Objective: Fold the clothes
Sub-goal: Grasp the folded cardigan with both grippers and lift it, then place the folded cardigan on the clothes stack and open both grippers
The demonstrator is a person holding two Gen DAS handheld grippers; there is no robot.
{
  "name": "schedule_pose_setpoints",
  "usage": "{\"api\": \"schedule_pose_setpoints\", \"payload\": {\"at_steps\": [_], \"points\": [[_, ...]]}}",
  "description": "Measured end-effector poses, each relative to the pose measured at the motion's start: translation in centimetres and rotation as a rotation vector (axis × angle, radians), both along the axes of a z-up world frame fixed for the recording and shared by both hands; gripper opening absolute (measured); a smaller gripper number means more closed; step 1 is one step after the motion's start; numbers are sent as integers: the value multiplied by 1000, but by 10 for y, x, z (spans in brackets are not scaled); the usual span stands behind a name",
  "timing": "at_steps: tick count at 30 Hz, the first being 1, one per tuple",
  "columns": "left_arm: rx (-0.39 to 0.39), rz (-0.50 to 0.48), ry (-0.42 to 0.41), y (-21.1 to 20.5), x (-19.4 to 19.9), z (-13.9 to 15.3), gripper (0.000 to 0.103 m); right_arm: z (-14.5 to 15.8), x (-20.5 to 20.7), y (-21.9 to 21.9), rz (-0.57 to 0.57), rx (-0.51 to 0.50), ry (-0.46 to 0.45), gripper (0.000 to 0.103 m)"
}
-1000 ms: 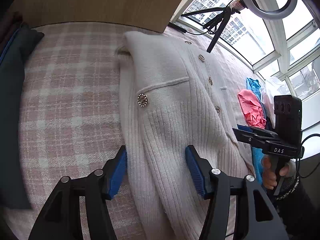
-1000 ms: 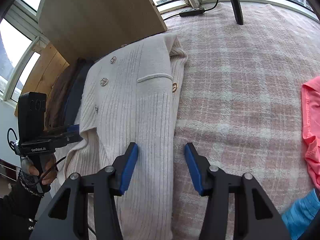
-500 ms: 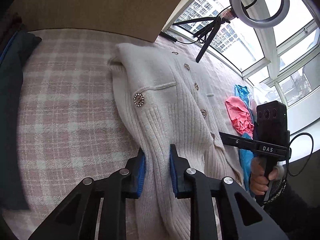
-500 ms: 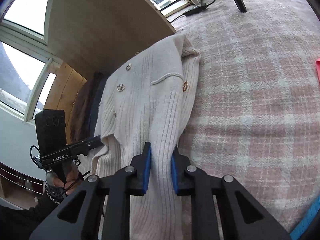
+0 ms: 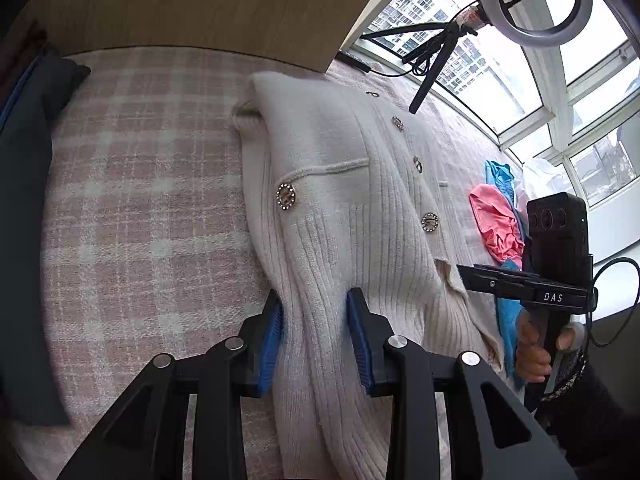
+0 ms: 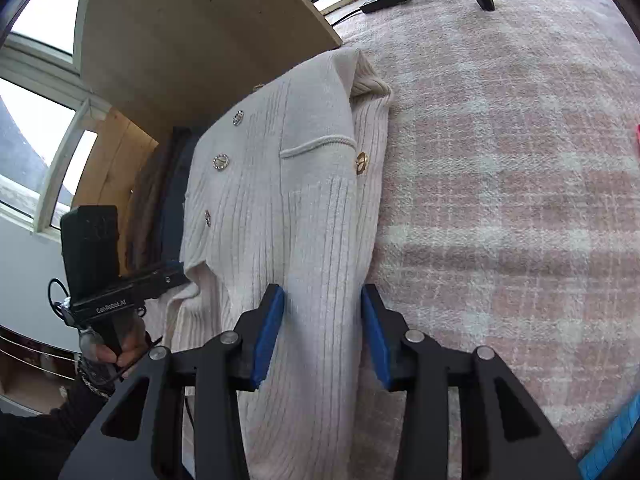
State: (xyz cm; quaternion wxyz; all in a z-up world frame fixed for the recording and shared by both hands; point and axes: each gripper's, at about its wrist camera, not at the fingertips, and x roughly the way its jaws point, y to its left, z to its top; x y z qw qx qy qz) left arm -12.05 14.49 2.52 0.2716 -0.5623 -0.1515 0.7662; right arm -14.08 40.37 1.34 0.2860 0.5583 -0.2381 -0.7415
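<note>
A cream rib-knit cardigan [image 5: 344,200] lies lengthwise on a pink-and-white plaid blanket [image 5: 140,208], its sleeves folded in along both sides and its front dotted with round jewelled buttons and a piped pocket edge. The left tool [image 5: 314,336] straddles the garment's left fold, its blue-padded jaws parted with the bunched knit between them; the right tool [image 6: 322,334] does the same on the opposite edge, jaws likewise apart around the ribbed fabric. A wooden board [image 5: 192,4] stands behind the collar end. Dark folded clothing [image 5: 24,184] sits beside the cardigan on the left, while a coral garment [image 5: 496,220] and a turquoise one [image 5: 498,172] lie well apart on the right. A ring light [image 5: 532,0] on a black stand rises by the bright windows [image 5: 520,92].
</note>
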Motion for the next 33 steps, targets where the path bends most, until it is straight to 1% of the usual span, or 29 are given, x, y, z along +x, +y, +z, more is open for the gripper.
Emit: {"api": "schedule_pose_setpoints", "payload": {"at_steps": [1, 2, 3, 4, 6, 8, 11, 13, 15, 19, 21, 23, 27, 30, 33], "points": [[21, -1, -4, 0, 0, -1, 24, -5, -2, 1, -9, -43, -25, 33], [17, -5, 10, 3, 1, 2, 22, -9, -3, 0, -18, -82, -48, 24], [10, -11, 26, 6, 3, 6, 21, -12, -3, -1, -26, -115, -62, 24], [2, -16, 42, 8, 4, 9, 20, -10, -1, -3, -31, -135, -55, 22], [20, -18, 63, 10, 8, 21, 20, 2, 4, -8, -39, -151, -13, 21], [52, -6, 90, 8, 12, 38, 19, 21, 8, -13, -47, -178, 27, 20], [88, 4, 140, -1, 18, 67, 19, 50, 12, -17, -46, -227, 72, 19], [114, 14, 158, -9, 22, 84, 19, 68, 13, -21, -43, -264, 92, 19], [113, 23, 180, -17, 29, 98, 19, 84, 19, -21, -31, -284, 103, 19], [89, 39, 233, -37, 41, 121, 19, 117, 22, -54, 22, -253, 146, 19], [89, 70, 251, -58, 42, 131, 19, 131, 21, -68, 49, -245, 169, 19], [91, 103, 269, -79, 44, 140, 19, 147, 15, -91, 78, -241, 201, 19], [44, 172, 345, -137, 41, 168, 19, 184, -1, -155, 152, -232, 290, 19], [-22, 231, 401, -184, 33, 189, 19, 203, -14, -212, 198, -239, 341, 19], [-98, 284, 437, -229, 25, 201, 19, 210, -28, -268, 237, -239, 363, 19]]}}
